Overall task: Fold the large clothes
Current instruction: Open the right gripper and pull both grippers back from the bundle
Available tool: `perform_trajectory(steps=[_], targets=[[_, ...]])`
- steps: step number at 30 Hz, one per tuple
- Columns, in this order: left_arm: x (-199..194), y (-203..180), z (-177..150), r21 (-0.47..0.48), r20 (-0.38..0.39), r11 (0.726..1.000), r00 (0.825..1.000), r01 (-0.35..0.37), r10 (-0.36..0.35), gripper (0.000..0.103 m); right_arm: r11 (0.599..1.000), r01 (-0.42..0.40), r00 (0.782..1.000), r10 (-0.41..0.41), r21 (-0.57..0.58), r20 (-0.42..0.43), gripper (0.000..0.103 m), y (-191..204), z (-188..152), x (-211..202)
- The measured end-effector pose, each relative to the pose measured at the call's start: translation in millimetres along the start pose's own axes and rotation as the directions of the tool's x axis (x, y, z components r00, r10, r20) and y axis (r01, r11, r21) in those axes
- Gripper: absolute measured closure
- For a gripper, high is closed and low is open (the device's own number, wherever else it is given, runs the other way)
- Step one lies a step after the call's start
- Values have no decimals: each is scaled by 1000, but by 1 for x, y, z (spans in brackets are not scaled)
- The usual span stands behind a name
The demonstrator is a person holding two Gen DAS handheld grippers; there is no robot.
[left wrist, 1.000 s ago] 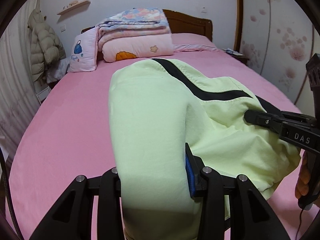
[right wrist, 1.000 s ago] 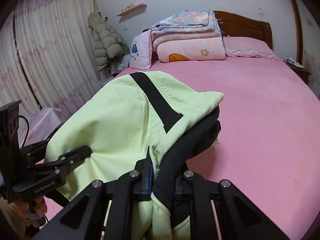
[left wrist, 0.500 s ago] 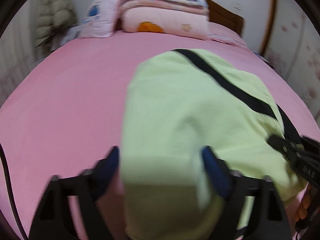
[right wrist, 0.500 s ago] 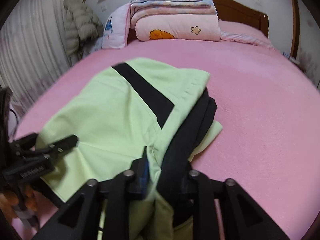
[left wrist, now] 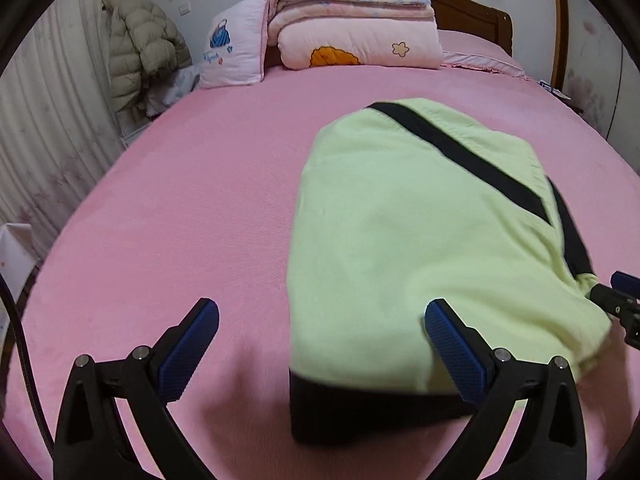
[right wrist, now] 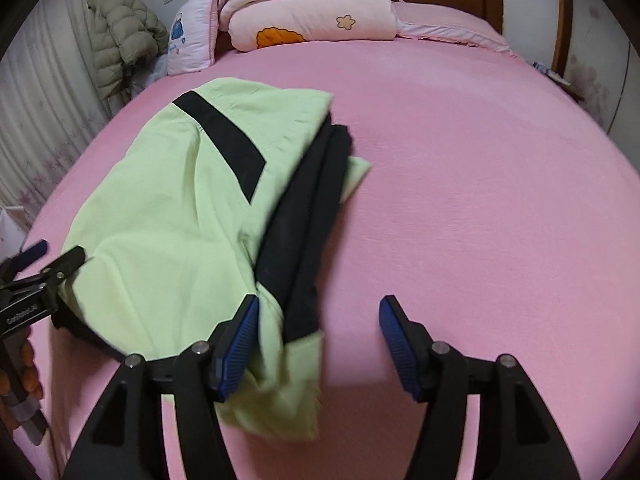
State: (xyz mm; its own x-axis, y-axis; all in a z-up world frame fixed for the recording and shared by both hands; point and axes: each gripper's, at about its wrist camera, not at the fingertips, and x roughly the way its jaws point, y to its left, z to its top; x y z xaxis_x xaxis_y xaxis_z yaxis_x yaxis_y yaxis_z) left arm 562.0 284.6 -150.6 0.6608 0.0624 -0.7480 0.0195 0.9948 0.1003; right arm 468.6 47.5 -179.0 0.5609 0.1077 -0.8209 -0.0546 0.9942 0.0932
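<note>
A light green garment with black stripes [left wrist: 420,240] lies folded on the pink bed; it also shows in the right wrist view [right wrist: 180,220]. My left gripper [left wrist: 320,340] is open, its jaws wide apart at the garment's near edge, holding nothing. My right gripper [right wrist: 318,344] is open at the garment's other near corner, where black folds [right wrist: 308,208] show; cloth lies loose against its left finger [right wrist: 236,344]. Each gripper shows at the edge of the other's view: the right one [left wrist: 618,304] and the left one [right wrist: 36,280].
The pink bed sheet [left wrist: 180,208] spreads around the garment. A stack of folded quilts [left wrist: 352,28] and a pillow [left wrist: 234,52] sit at the headboard. A puffy coat [left wrist: 140,48] hangs by the curtain at left. A bedside table [right wrist: 556,74] is at right.
Both grippers held the garment above the bed, shut on its near edge. They lowered it onto the sheet and opened. The garment now lies flat and free.
</note>
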Motion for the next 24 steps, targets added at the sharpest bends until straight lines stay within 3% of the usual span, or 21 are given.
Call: perform_trajectory(steps=[9, 11, 19, 24], targets=[[-98, -20, -1, -50, 20, 996, 997, 77, -76, 0, 999, -43, 999, 43, 18, 9, 43, -6, -1, -77], [-125, -27, 2, -46, 30, 995, 996, 87, -86, 0, 998, -62, 998, 62, 21, 22, 42, -5, -4, -115], [-234, -66, -18, -18, 64, 989, 988, 144, -143, 0, 995, -103, 993, 103, -3, 56, 41, -4, -29, -206], [-282, -90, -36, -21, 81, 983, 981, 180, -178, 0, 995, -98, 993, 98, -7, 68, 41, -13, -46, -241]])
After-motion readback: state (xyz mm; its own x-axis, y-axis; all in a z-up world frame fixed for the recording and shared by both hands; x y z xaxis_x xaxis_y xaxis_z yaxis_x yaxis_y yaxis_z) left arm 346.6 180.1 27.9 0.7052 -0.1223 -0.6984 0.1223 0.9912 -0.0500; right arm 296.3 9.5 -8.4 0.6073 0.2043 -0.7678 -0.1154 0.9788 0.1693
